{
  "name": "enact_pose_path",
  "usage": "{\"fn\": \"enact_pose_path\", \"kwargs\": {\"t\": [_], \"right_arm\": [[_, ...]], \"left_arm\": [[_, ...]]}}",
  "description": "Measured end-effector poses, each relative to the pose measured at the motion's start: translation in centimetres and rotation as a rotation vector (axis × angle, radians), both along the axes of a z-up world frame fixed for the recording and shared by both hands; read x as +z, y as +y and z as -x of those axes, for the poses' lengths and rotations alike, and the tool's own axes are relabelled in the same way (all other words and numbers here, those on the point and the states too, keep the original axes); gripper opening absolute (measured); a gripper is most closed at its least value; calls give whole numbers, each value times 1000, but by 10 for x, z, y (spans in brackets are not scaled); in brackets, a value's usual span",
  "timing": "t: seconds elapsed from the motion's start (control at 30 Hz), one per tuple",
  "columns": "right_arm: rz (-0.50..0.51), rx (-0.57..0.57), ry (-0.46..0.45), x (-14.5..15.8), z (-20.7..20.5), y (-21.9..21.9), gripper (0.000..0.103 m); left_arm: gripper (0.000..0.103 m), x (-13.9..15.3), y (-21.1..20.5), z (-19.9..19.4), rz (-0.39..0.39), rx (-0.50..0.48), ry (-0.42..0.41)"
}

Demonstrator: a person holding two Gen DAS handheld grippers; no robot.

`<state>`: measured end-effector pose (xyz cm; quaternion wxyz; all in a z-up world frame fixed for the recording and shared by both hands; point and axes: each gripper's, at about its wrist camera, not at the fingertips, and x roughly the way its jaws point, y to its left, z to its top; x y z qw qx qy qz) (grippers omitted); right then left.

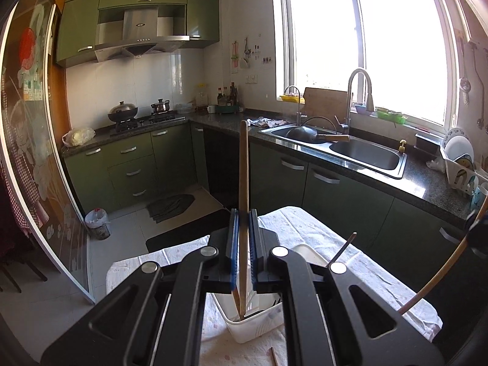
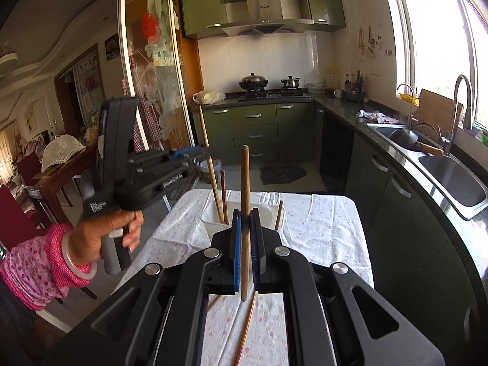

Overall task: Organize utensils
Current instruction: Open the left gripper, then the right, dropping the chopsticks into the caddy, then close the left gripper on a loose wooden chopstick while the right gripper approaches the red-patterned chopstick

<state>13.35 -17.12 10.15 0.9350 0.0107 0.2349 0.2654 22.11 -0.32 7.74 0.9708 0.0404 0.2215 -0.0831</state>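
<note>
Chopsticks (image 2: 224, 196) upright in white holder (image 2: 210, 218)

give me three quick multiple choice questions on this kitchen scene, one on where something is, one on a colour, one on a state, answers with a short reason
1. Where is the white holder?
A. in the sink
B. on the cloth-covered table
C. on the stove

2. What colour are the cabinet doors?
A. green
B. red
C. white

3. What is the right claw doing?
A. open and empty
B. shut on a cup
C. shut on a wooden stick

Answers:
1. B, the holder sits on the table with its white flowered cloth.
2. A, the doors above and below the counter are all olive green.
3. C, the wooden stick stands upright, pinched between the two blue pads.
</note>
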Motion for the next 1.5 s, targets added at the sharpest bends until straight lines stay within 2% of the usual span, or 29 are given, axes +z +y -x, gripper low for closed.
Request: {"fn": "enact_pose_path", "kwargs": {"t": [0.1,0.13,0.17,0.2,0.23,0.37,0.57,0.77,0.87,0.93,1.0,1.03,1.13,1.23,1.37,1.5], "right_arm": [[-20,-34,-57,21,-6,8,6],[-20,-50,-72,27,-10,11,6],[-19,-66,-87,31,-15,14,6],[-22,-78,-96,35,-21,18,7],[-25,-93,-105,37,-28,21,6],[-39,-131,-106,40,-59,33,7],[-34,-165,-49,15,-106,42,7],[27,-172,22,-30,-127,54,7],[51,-169,57,-49,-133,60,7],[70,-177,67,-60,-133,61,9],[80,-167,82,-67,-132,62,27],[85,-170,78,-68,-129,61,30],[110,-196,23,-65,-113,58,33],[149,-201,-16,-62,-87,57,34],[196,-182,-21,-73,-56,56,34],[219,-172,-23,-88,-28,53,37]], "left_arm": [[7,-22,2,-4,1,-5,39],[10,-29,3,-4,11,-9,52],[15,-35,5,-4,18,-11,61],[27,-40,6,-3,21,-6,62],[34,-44,7,-1,21,-1,57],[34,-48,11,12,30,15,21],[37,-48,17,43,55,15,-9],[37,-65,8,59,24,-45,124],[43,-75,5,64,32,-76,193],[44,-81,3,67,34,-88,228],[45,-87,-1,70,24,-103,256],[46,-89,-3,72,16,-106,267],[51,-99,-11,74,-23,-124,317],[52,-109,-18,74,-56,-143,376],[52,-119,-26,79,-79,-162,438],[53,-122,-29,84,-87,-162,447]]}}
